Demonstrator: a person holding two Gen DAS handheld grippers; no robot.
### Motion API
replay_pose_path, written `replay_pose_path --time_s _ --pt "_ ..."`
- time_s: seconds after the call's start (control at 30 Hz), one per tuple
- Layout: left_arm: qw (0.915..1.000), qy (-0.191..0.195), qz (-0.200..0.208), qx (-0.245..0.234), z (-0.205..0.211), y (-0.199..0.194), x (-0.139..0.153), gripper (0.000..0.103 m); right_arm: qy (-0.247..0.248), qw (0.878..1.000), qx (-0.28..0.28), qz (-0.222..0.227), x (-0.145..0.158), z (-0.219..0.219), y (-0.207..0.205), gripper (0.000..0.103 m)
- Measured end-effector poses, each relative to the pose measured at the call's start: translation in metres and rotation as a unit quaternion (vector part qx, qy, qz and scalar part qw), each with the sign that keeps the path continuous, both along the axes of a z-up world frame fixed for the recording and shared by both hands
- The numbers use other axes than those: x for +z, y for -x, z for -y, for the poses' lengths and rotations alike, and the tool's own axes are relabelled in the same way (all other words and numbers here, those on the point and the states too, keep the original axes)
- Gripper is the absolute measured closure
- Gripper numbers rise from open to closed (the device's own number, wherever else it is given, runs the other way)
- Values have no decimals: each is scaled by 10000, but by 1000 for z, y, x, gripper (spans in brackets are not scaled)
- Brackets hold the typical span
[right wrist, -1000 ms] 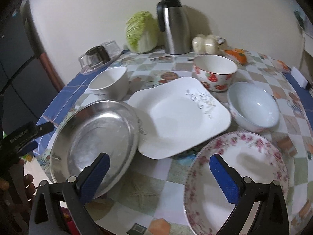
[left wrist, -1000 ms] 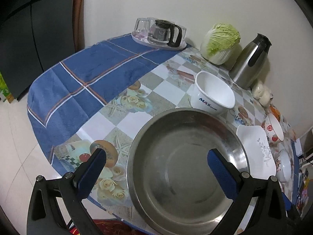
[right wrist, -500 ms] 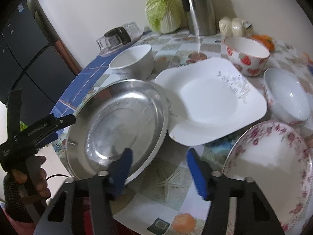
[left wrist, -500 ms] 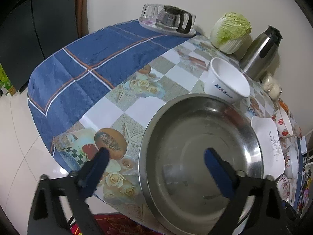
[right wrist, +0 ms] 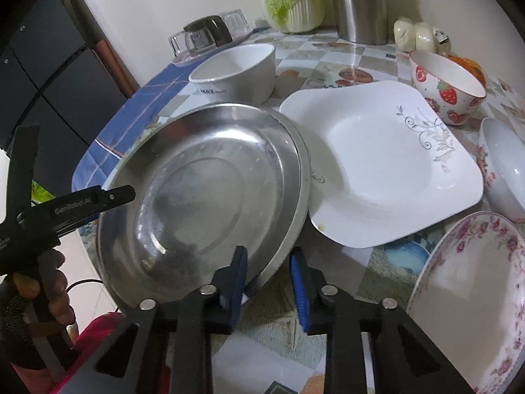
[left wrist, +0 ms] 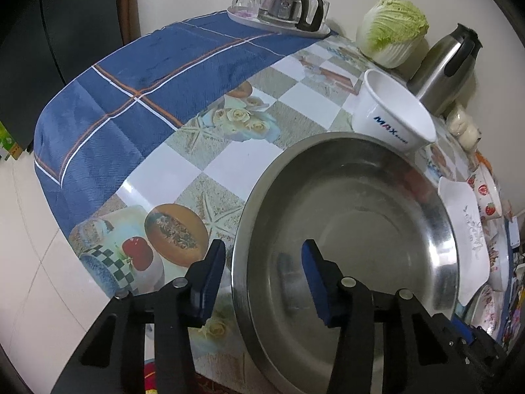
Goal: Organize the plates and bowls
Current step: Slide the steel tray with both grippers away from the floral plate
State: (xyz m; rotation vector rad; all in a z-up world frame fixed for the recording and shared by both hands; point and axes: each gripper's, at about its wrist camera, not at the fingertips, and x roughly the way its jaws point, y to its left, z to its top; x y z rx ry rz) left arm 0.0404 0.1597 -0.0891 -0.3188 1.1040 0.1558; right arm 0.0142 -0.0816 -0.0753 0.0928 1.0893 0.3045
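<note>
Left gripper [left wrist: 262, 271]: jaws partly open, straddling the near-left rim of the big round stainless steel basin [left wrist: 361, 239]; one pad outside, one inside, not pinching it as far as I can tell.
Right gripper [right wrist: 267, 282]: same deal on the other side, jaws narrowed around the near rim with a gap showing, nothing gripped yet.
Basin spot: near table edge, far side riding up on the white square plate with the grey vine print [right wrist: 390, 164], just in front of the white plastic MAX bowl [right wrist: 236, 72].
Other dishes: strawberry-print bowl [right wrist: 446, 88], plain white bowl [right wrist: 505, 167], pink floral plate [right wrist: 469, 298], all to the right.
Risk: thin slick rim, so I'd guess an uneven pinch lets it slip or tilt.
Another risk: lifting carelessly could drag the square plate or bump the MAX bowl.
Also: it's close to the table edge, so a slip might send it off.
</note>
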Motion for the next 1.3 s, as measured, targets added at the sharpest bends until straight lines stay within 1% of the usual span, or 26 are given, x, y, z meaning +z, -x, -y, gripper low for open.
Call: replay_pose_path --time_s 0.13,0.2,0.23,0.27,0.37,0.53,0.63,0.73,0.8,0.97,1.1,1.3 --pt "10000 -6 -51 -34 -1 -5 -7 55 24 10000 19 -57 -5 -4 -7 79" --pt "10000 -2 -27 -75 -1 -5 -6 61 60 9999 23 -77 -7 -5 -9 79" --pt "10000 21 -9 -84 -1 -5 -6 66 68 9999 23 -72 -7 -5 -10 79" --pt "10000 -2 -4 -72 -1 -5 -5 68 61 10000 28 -61 -7 -6 -11 79" --pt "10000 55 60 -33 -4 -1 -2 70 92 9999 60 -8 -5 -6 -9 79" --pt "9998 3 163 -64 -4 5 7 71 9 9999 92 61 0 -4 -7 79" --pt "9997 -8 229 -54 -3 12 16 71 -54 9999 96 103 4 -2 -5 79" --pt "9994 -98 314 -58 -1 18 27 71 -90 9998 124 139 8 -1 -3 79" --pt "9989 -188 419 -75 2 22 38 71 -117 9996 142 193 13 0 -1 79" --pt "9978 -224 611 -119 11 25 60 71 -261 9989 81 372 27 8 4 79" --pt "9963 -348 739 -263 27 22 80 71 -423 9981 -48 446 37 19 4 79" --pt "9934 -463 909 -528 60 9 103 71 -626 9947 -388 712 58 49 6 79"
